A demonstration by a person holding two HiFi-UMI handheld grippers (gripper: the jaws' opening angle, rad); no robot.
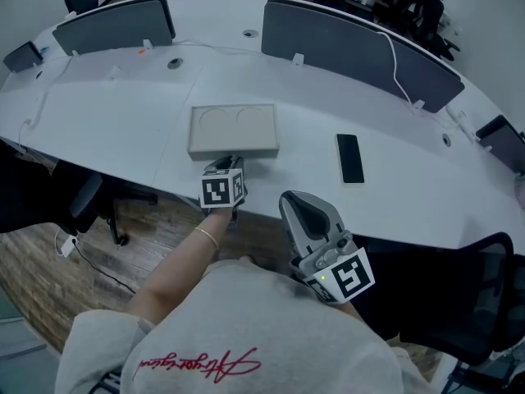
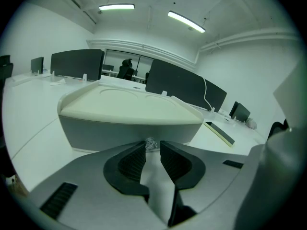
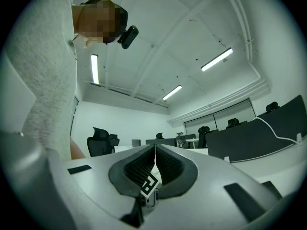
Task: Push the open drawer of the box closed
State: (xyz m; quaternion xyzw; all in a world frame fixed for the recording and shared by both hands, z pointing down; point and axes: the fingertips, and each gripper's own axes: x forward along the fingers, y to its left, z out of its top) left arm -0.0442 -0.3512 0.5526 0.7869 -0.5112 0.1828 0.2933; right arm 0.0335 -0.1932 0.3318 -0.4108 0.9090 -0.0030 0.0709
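Note:
The beige box (image 1: 234, 130) lies on the white table (image 1: 123, 121), a little back from its near edge. In the left gripper view its grey drawer front (image 2: 120, 133) looks flush under the lid. A small shiny knob (image 2: 150, 143) sticks out of that front. My left gripper (image 2: 152, 145) is against the front with its jaws a narrow gap apart, closed on the knob at the tips. From the head view the left gripper (image 1: 232, 162) meets the box's near side. My right gripper (image 1: 289, 199) hangs off the table near the person's body, shut and empty (image 3: 154, 147).
A black phone (image 1: 350, 158) lies flat to the right of the box. Dark divider panels (image 1: 328, 35) stand along the table's far side, with a cable running over one. A black chair (image 1: 484, 302) stands at the lower right, beyond the table's near edge.

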